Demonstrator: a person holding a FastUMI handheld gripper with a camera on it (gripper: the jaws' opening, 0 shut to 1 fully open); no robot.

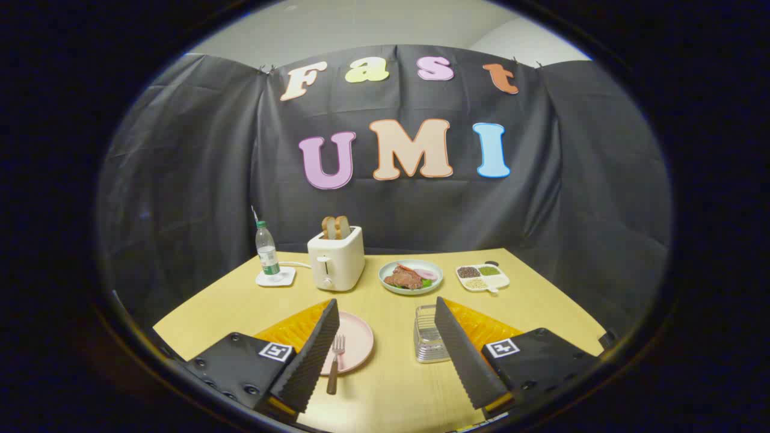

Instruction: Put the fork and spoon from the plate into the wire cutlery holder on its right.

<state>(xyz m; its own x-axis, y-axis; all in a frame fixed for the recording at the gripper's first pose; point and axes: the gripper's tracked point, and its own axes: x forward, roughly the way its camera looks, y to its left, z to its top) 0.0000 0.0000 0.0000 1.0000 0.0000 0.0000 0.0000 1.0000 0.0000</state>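
A pink plate (356, 340) lies on the yellow table (391, 385), partly behind the left finger. A fork (335, 361) with a brown handle rests on the plate, tines pointing away, its handle hanging over the near rim. No spoon can be made out; the left finger hides part of the plate. The wire cutlery holder (428, 334) stands to the plate's right, partly behind the right finger. My gripper (385, 355) is open wide above the table, with the fork just inside the left finger and the holder just inside the right finger. Nothing is held.
Beyond the plate stand a white toaster (335, 260) with two bread slices, a water bottle (266, 252) on a white coaster, a plate of food (410, 276) and a divided tray of grains (482, 278). An orange mat (481, 328) lies under the fingers.
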